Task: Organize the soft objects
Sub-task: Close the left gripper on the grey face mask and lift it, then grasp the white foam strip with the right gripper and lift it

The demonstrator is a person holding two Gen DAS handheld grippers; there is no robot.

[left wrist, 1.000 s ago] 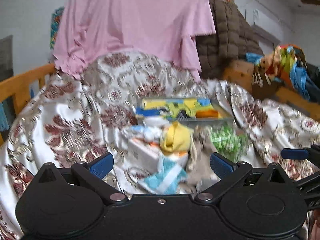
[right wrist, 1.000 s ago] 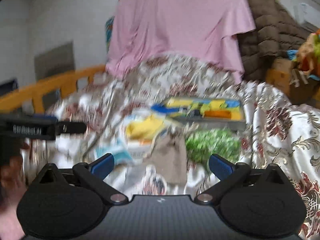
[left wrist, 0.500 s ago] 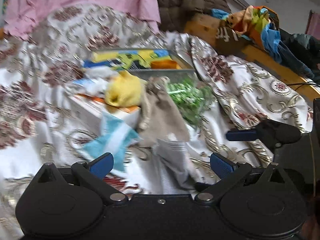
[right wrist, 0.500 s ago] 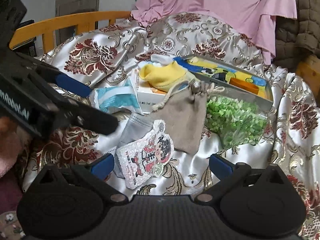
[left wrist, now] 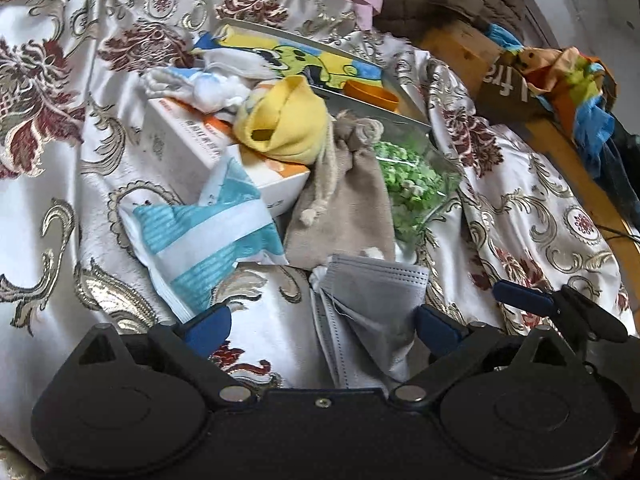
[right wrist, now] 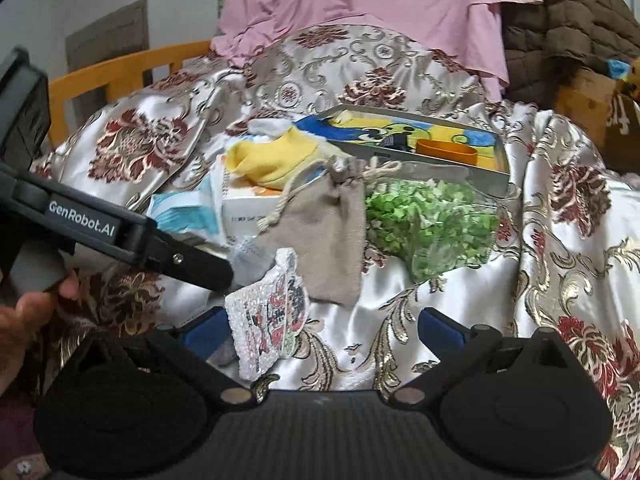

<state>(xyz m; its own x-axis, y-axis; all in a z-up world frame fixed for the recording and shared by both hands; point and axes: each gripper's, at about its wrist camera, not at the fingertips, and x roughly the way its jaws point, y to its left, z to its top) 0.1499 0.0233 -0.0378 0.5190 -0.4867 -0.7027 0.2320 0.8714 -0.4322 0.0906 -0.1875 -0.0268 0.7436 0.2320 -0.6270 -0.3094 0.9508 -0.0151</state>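
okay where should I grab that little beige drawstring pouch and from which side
Probably the gathered neck of the beige drawstring pouch, just under its cord knot. That bunched part stands up from the bedspread, while the body lies flat. Come from above, keeping clear of the green bag touching its right edge.

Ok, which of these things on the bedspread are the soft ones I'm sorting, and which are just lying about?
For the job:
grey face mask
beige drawstring pouch
yellow sock
white and blue socks
blue-and-white soft packet
sequin cartoon patch

Lying about:
bag of green bits
white box
cartoon tin tray
pink cloth
brown quilt
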